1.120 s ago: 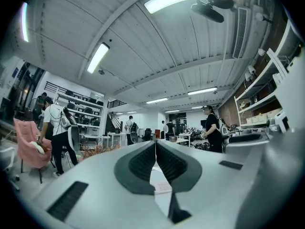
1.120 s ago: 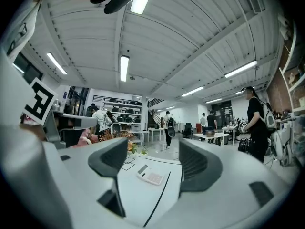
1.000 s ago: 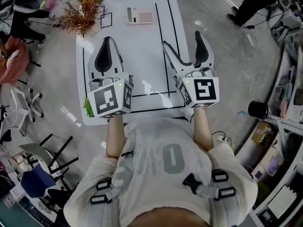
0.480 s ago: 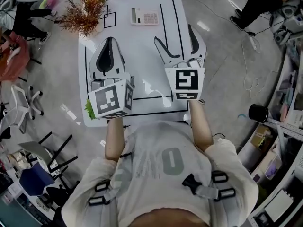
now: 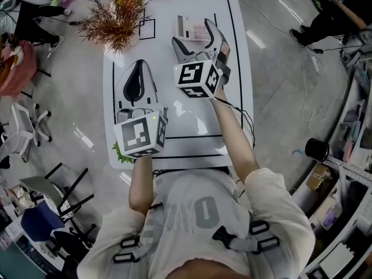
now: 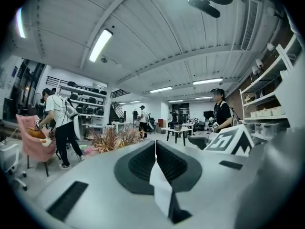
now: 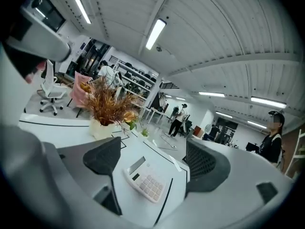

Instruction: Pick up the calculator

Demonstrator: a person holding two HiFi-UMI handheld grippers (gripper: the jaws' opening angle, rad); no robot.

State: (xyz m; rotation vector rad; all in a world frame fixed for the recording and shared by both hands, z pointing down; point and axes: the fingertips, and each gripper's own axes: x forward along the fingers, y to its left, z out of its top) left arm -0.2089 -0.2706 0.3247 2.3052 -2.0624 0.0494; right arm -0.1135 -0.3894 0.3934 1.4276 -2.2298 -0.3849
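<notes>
My right gripper (image 5: pixel 193 32) has its jaws wide apart by the calculator (image 7: pixel 145 179) at the table's (image 5: pixel 174 97) far end, so I should lower slowly, one jaw each side, while my left gripper (image 5: pixel 138 68) is closed and empty.

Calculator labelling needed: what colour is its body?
The calculator is white with pale keys; clearest in right gripper view.

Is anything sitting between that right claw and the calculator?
No: only bare white table separates the right gripper from the calculator, shown in the right gripper view.
</notes>
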